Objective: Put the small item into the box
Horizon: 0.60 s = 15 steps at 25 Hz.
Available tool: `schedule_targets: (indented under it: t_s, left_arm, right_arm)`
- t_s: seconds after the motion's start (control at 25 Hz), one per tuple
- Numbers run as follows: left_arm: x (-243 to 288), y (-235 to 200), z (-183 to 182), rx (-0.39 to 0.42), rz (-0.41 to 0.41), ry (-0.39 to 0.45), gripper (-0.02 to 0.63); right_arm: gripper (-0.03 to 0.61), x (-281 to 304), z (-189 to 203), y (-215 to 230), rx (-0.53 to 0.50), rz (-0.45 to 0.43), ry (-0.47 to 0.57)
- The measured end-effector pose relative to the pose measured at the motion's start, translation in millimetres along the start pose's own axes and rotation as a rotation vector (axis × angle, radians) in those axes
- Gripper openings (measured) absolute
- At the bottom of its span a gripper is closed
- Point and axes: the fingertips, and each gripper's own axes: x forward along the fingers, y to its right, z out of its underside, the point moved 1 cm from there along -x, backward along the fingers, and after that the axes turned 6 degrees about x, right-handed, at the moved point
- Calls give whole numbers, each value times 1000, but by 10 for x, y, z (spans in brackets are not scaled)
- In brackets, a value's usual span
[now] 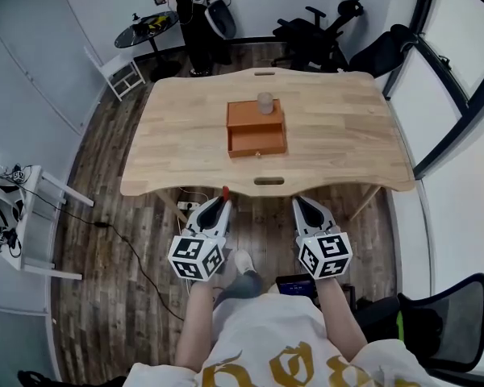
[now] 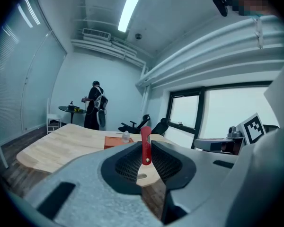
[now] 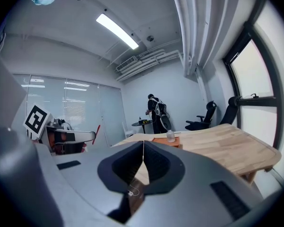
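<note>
Nearest: pale shirt front (image 1: 274,353) with gold print, two bare forearms reaching out from it.

Next out, both tools held low over the wood floor (image 1: 105,240), short of the table edge and not yet over the top.
- Left gripper (image 1: 221,203): clamped on the small red item (image 2: 146,147), a slim flat strip pinched between the pads.
- Right gripper (image 1: 301,204): jaws pressed together on nothing.

Red item's lie: long axis upright in the left gripper view, lower part pinched between the jaws, rounded free end standing above their tips. From the head view only a red end showing past the tips, aimed toward the table.

Further: light wooden table (image 1: 185,151), bare but for the orange box (image 1: 256,118) at mid-top. Drawer (image 1: 257,143) pulled open toward the near edge, inside apparently empty. Small clear bottle (image 1: 264,103) on the box's far end.

Farthest: a person (image 1: 198,14) standing at a round black table (image 1: 145,27); dark office chairs (image 1: 315,35) by the wall.

Progress, as judged: pickup done, item in hand, drawer ready. Left to do: carry across to the box, lower the item into the drawer, let go. Well apart from the box as of now.
</note>
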Motion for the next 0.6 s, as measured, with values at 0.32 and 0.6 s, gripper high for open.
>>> schedule_targets:
  t_s: [0.32, 0.6]
  left_arm:
    - [386, -153, 2, -41, 15, 10, 60]
    - [1172, -527, -25, -75, 57, -1, 60]
  right_arm:
    - [12, 267, -1, 264, 11, 22, -17]
    - [12, 873, -71, 685, 21, 69, -41]
